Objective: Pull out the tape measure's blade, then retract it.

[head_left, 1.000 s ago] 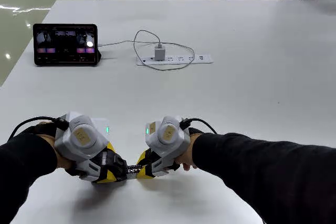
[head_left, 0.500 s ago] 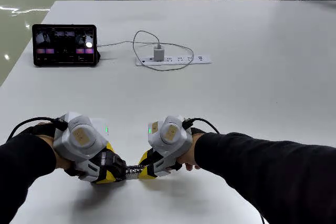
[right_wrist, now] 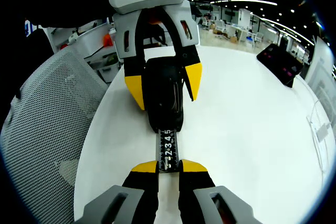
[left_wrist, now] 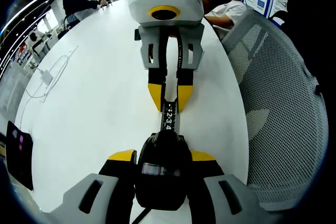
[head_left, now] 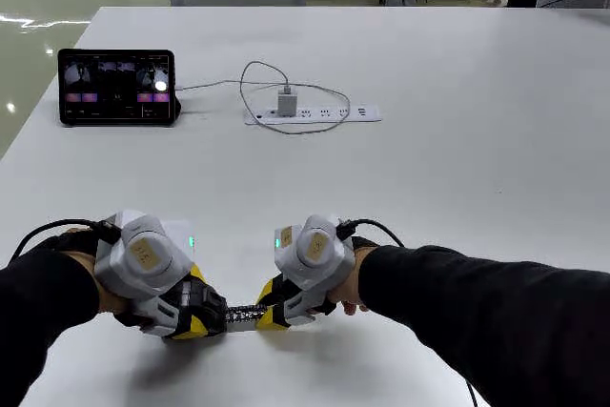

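the left gripper (left_wrist: 161,156) clamps the black tape measure case (right_wrist: 164,98) just above the white table (head_left: 429,140); the right gripper (right_wrist: 168,166) is closed on the blade (right_wrist: 168,148) tip. the short blade runs straight between them, so the next pull likely goes rightward.

tape measure case (left_wrist: 161,178): black
blade (right_wrist: 168,149): black, white numerals
left gripper (left_wrist: 161,156): pale grey, yellow jaw tips
right gripper (right_wrist: 168,167): pale grey, yellow jaw tips
table (head_left: 457,140): plain white

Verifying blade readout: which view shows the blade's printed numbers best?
Right gripper view. The blade runs toward the camera, digits 2 to 5 legible, end pinched in the right gripper. Left gripper view shows digits, smaller. Head view: a thin dark strip.
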### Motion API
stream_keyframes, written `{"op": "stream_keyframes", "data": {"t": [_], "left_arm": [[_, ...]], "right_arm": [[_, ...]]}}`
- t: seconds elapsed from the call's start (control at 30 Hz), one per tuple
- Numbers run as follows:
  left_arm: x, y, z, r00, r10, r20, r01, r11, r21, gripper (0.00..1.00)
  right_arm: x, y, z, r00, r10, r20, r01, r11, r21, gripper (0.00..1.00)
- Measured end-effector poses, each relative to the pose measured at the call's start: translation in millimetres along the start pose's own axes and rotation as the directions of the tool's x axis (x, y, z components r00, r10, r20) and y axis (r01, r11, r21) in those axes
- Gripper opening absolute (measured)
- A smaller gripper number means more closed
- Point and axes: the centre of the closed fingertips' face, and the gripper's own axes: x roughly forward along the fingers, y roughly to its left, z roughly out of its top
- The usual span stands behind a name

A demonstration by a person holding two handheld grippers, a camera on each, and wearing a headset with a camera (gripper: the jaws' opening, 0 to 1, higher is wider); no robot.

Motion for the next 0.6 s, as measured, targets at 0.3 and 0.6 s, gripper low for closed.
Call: {"op": "stream_keyframes", "data": {"t": [0.3, 0.6], "left_arm": [[0.3, 0.0, 0.2, 1.0, 0.0, 0.001, 0.0, 1.0, 0.002, 0.33], [0.5, 0.0, 0.6, 1.0, -0.001, 0.004, 0.001, 1.0, 0.0, 0.33]], "right_arm": [[-3.6, 1.3, -3.9, 1.0, -0.004, 0.002, 0.004, 1.0, 0.002, 0.1], [-6.6, 1.6, -7.4, 1.0, -0.004, 0.001, 0.004, 1.0, -0.001, 0.1]]}}
